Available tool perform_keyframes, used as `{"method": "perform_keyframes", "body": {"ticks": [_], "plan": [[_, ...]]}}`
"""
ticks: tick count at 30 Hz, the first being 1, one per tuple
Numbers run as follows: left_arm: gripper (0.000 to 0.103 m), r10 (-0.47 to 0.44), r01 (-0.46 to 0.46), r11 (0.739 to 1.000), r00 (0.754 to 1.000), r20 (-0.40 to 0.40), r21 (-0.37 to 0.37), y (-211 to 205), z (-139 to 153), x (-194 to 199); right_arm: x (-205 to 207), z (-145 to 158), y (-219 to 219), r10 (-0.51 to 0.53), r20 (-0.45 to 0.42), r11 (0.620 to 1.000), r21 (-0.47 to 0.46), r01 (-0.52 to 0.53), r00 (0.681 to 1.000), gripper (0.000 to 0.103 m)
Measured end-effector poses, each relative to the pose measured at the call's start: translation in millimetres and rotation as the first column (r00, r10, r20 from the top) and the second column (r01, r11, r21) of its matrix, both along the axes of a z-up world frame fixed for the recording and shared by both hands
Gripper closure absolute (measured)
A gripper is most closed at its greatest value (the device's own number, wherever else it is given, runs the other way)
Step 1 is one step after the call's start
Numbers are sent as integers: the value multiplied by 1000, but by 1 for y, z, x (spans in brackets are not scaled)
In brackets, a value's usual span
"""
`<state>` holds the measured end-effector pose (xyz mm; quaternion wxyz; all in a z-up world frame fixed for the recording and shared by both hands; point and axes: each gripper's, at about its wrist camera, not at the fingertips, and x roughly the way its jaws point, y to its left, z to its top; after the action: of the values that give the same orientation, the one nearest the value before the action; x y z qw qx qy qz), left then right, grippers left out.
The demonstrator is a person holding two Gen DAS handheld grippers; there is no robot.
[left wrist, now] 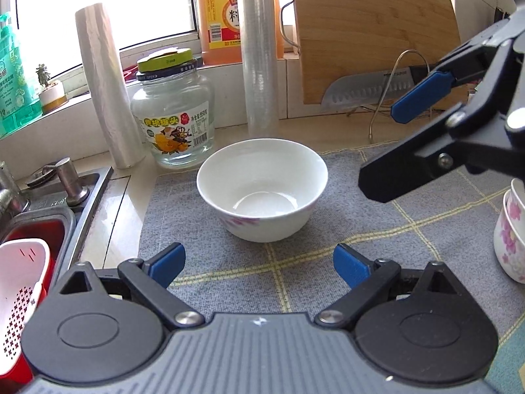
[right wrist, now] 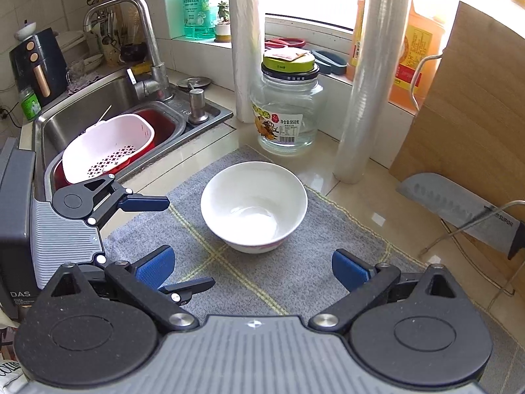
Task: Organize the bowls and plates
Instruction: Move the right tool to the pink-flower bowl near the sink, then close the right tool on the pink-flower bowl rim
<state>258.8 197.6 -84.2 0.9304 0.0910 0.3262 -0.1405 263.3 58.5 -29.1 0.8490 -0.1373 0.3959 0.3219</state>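
Note:
A white bowl (left wrist: 262, 190) (right wrist: 254, 207) with a pink flower print stands upright and empty on a grey checked mat (left wrist: 295, 262) (right wrist: 262, 279). My left gripper (left wrist: 259, 264) (right wrist: 190, 242) is open just short of the bowl's near side, with nothing between its blue pads. My right gripper (right wrist: 252, 267) (left wrist: 382, 146) is also open and empty; it hovers to the right of the bowl and a little above it. Neither gripper touches the bowl. More flowered bowls (left wrist: 512, 229) sit nested at the mat's right edge, cut off by the frame.
Behind the bowl stand a glass jar (left wrist: 174, 118) and two rolls of plastic wrap (left wrist: 105, 88) (left wrist: 259, 52). A wooden cutting board (left wrist: 370, 32) and a knife (right wrist: 459, 213) on a wire rack are at the right. The sink (right wrist: 98, 118) with a pink colander (right wrist: 108, 147) lies left.

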Motion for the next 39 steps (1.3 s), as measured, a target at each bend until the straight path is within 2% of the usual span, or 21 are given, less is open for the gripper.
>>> {"method": "perform_keyframes", "body": {"ticks": [9,22,28,39], "plan": [[6,-25,25,1000,999,31,-2,-3,-7,17,43,-16,21,47,-48,999,-13,-48,998,0],[9,-65,67,997,997,45,-47,-4,-13,35,73,-33,33,64,-90,997,-34,-67,994,2],[12,-65,68,994,997,50,-79,-2,-11,39,82,-37,38,76,-103,996,-31,-79,992,8],[15,-72,76,993,996,45,-95,-2,-12,40,95,-43,47,79,-118,996,-35,-83,990,25]]}}
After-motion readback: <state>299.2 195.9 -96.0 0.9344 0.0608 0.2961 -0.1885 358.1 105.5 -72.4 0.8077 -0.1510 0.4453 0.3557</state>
